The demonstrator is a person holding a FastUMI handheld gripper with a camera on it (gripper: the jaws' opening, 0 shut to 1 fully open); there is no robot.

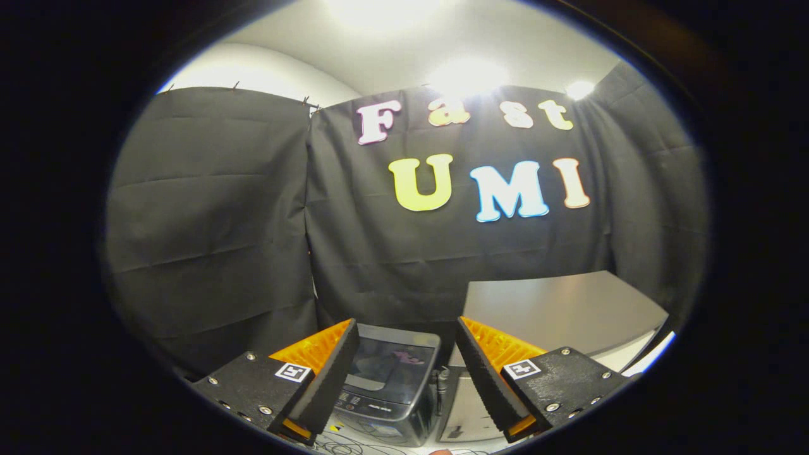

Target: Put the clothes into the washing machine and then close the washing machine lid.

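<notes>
washing machine (392,385) stands on the floor (354,445) beside a grey table (569,309).

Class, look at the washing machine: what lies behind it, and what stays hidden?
Behind the washer, seen between the open claw, hangs black cloth. Its dark lid hides the inside.

The dark grey top-loading washing machine (390,385), seen between the spread orange-and-black fingers (328,373) of the gripper (407,379), is partly covered by them. Its glossy lid reflects something pinkish, perhaps clothing, too blurred to tell. The grey cabinet (562,309) beyond the right finger is cut off.
</notes>
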